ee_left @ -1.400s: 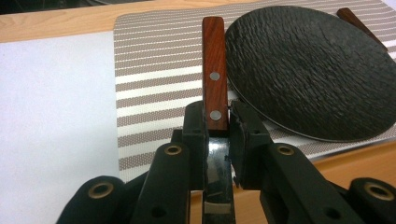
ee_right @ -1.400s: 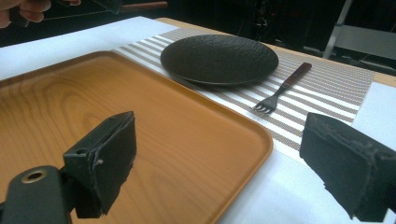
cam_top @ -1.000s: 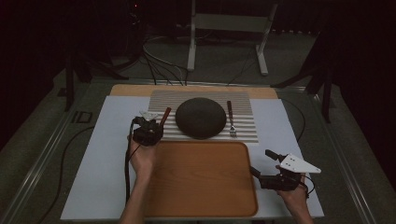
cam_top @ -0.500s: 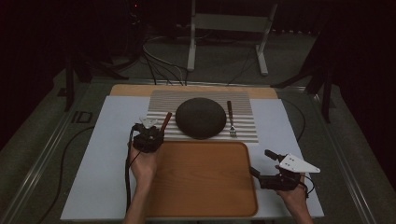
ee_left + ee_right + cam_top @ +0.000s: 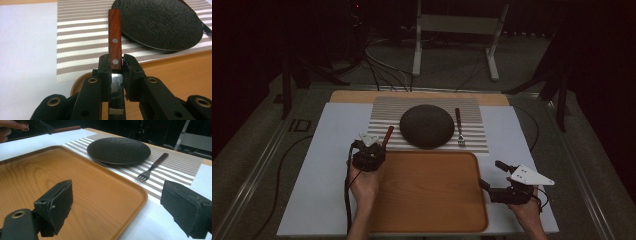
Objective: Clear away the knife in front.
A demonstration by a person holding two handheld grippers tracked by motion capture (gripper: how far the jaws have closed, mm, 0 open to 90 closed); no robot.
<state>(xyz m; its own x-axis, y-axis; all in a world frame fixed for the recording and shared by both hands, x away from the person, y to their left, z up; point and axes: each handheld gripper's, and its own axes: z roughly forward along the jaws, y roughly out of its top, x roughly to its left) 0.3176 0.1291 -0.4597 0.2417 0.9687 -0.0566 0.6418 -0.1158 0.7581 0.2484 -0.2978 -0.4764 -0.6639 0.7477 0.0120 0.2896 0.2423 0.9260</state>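
The left gripper (image 5: 371, 146) has drawn back toward the orange wooden tray (image 5: 432, 220), clenching the wooden-handled knife (image 5: 114, 42); keep it level over the tray. Right gripper (image 5: 498, 175) gapes, idle

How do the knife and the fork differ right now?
The knife is clamped in the left gripper, its handle pointing away over the striped mat; the fork lies free, flat on the mat. The knife is left of the plate, the fork right. Both have reddish-brown handles.
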